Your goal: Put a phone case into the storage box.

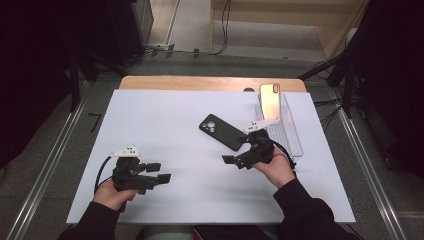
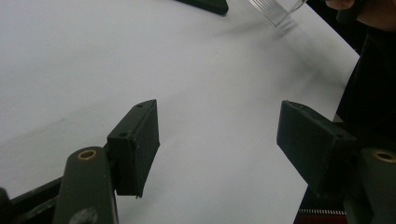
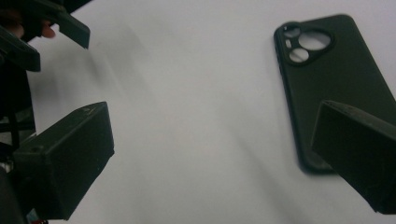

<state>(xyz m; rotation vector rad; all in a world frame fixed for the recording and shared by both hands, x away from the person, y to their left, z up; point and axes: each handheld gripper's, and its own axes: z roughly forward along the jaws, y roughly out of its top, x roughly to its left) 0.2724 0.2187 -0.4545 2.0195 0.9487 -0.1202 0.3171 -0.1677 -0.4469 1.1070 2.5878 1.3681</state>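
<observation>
1. A phone (image 1: 270,101) propped in a clear rack (image 1: 292,135) at the far right of the worktop (image 1: 165,125) is recorded in the high view.
2. The black phone case (image 3: 341,79) lies flat, camera cutouts seen in the right gripper view, mid-worktop, left of the rack.
3. Right tongs (image 3: 219,154): spread wide, nothing held, just near of the case. Left tongs (image 2: 219,144): apart, nothing held, near left.

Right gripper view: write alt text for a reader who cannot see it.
A black phone case lies back-up on the white table, its camera cutouts at the top, partly behind the open right gripper's right-hand jaw. Nothing is between the two black jaws. The left gripper shows at the top left corner.
</observation>
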